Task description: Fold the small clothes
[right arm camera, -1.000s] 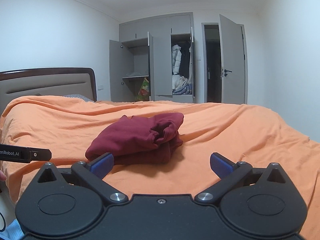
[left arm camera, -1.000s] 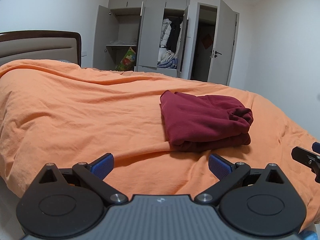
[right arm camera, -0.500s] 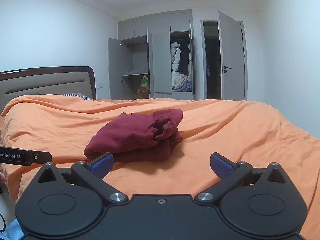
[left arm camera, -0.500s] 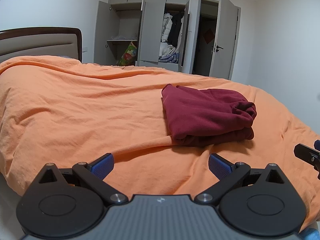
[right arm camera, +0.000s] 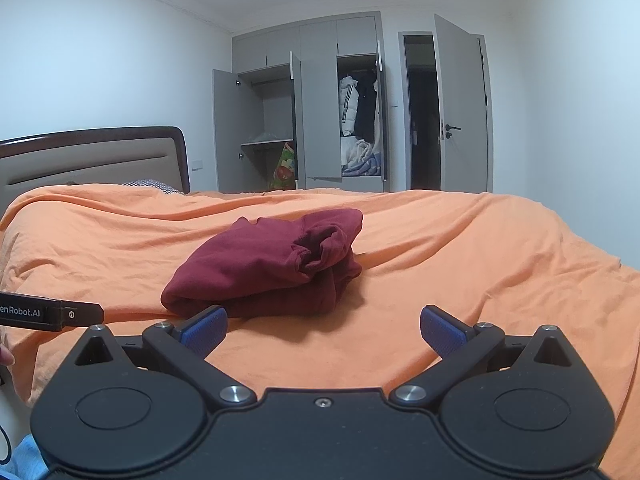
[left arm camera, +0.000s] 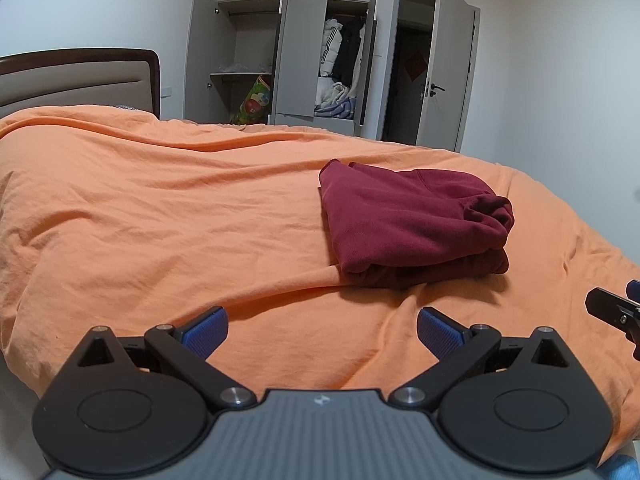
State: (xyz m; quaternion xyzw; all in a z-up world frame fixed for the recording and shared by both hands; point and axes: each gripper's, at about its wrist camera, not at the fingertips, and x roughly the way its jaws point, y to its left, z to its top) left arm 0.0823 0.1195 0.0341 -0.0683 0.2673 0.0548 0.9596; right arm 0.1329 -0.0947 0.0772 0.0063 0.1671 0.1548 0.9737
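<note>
A dark red garment (left arm camera: 412, 220) lies folded into a thick bundle on the orange bed cover (left arm camera: 180, 220); in the right wrist view the same garment (right arm camera: 264, 268) sits just beyond my fingers. My left gripper (left arm camera: 322, 330) is open over the near edge of the bed, short of the garment and to its left, holding nothing. My right gripper (right arm camera: 323, 330) is open too, empty, close in front of the bundle's near edge. Part of the right tool (left arm camera: 612, 312) shows at the left view's right edge, and the left tool (right arm camera: 48, 314) at the right view's left edge.
A padded headboard (right arm camera: 92, 156) stands at the left end of the bed. Behind the bed a grey wardrobe (left arm camera: 296, 52) has its doors open with clothes inside, next to an open room door (left arm camera: 452, 68). A fingertip (right arm camera: 6, 356) shows at the left edge.
Both views have dipped slightly, so the garment sits a little lower and nearer in the frames. The garment itself has not moved and both grippers have stayed open.
</note>
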